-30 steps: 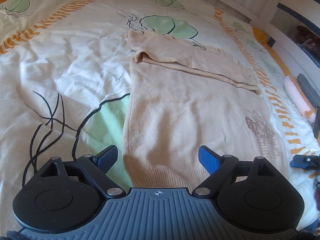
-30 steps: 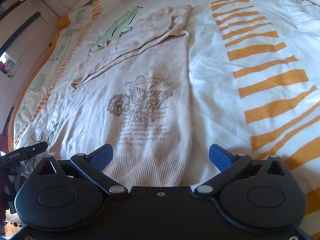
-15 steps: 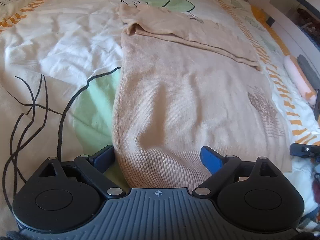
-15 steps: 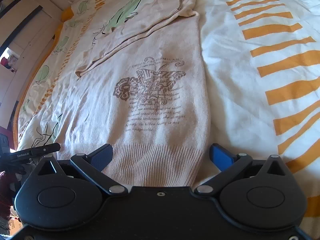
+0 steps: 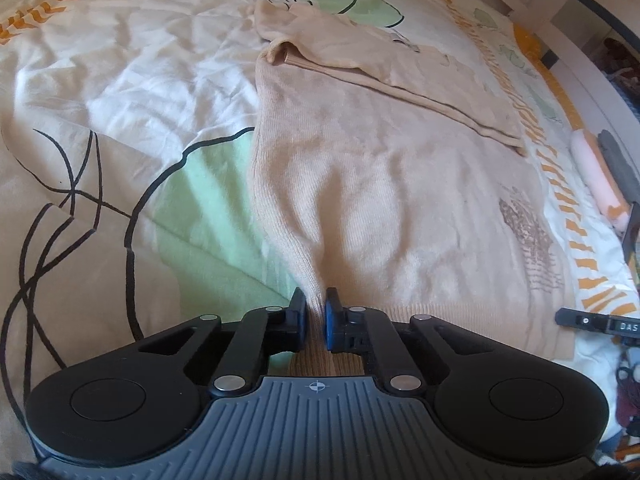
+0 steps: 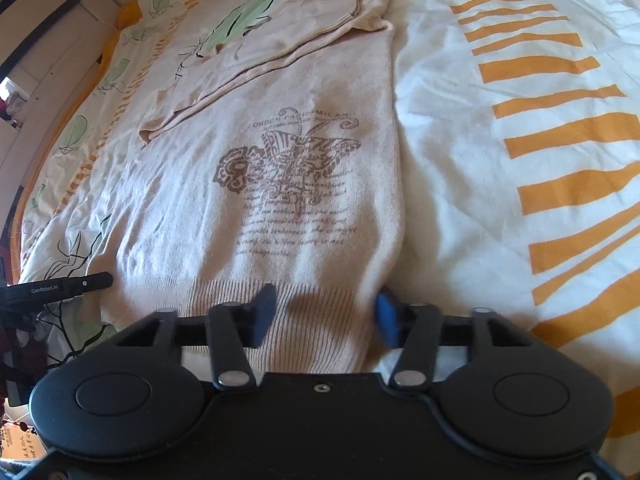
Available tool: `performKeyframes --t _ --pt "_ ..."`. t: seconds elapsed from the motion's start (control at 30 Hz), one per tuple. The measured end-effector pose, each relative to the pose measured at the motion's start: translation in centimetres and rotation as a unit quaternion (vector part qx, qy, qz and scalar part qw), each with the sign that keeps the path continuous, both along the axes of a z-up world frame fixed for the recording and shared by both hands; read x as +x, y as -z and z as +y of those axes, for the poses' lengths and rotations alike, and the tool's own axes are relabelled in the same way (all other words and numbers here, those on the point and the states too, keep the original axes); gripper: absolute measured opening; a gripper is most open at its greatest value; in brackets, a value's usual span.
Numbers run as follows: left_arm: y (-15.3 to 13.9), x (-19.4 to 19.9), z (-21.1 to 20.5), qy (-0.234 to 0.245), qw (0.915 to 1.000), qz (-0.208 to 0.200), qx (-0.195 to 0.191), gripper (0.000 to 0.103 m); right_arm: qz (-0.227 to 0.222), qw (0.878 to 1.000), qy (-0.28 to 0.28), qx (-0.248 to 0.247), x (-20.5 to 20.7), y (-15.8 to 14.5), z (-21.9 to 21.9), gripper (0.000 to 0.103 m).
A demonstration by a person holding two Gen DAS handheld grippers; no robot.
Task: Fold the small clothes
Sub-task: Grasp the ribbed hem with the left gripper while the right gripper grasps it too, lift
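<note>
A beige knit sweater (image 5: 380,168) lies flat on the bed, its sleeves folded across the far end. It has a brown print (image 6: 288,164) on the front. My left gripper (image 5: 315,312) is shut on the ribbed hem at the sweater's left corner, and the cloth puckers into the pads. My right gripper (image 6: 324,312) is partly open around the hem's right corner (image 6: 320,320), with the ribbed cloth between its blue pads; the pads are blurred.
The bedsheet (image 5: 120,80) is white with green leaves and orange stripes (image 6: 560,140). A pink and grey roll (image 5: 600,184) lies at the bed's right edge. The other gripper's black tip shows at each view's side (image 6: 68,286) (image 5: 596,322).
Both grippers moved forward onto the hem. The left jaws closed on the left corner. The right jaws have narrowed around the right corner.
</note>
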State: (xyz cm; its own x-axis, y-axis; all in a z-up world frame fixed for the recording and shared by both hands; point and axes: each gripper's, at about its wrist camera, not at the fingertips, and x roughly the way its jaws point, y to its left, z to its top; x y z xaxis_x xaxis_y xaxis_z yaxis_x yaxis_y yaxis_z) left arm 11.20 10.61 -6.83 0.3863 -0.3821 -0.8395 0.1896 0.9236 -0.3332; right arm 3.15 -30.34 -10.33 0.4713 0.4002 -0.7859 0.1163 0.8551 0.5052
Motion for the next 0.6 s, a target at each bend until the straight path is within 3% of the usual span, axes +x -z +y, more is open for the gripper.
performKeyframes --t 0.07,0.2,0.43,0.6 --pt "-0.1 -0.1 0.0 -0.001 1.0000 -0.004 -0.003 0.008 -0.003 1.000 0.001 0.015 -0.2 0.1 -0.1 0.019" --pt "-1.1 -0.7 0.3 -0.012 0.9992 -0.033 -0.018 0.007 -0.041 0.998 0.004 0.048 -0.7 -1.0 -0.3 0.018" --pt "-3.2 -0.7 1.4 -0.055 0.9919 -0.067 -0.092 0.007 -0.126 0.987 0.034 0.093 0.1 -4.1 -1.6 0.017" --pt "-5.2 1.3 1.5 -0.067 0.9856 -0.100 -0.118 0.007 -0.168 0.978 0.051 0.110 2.7 -5.9 -2.9 0.013"
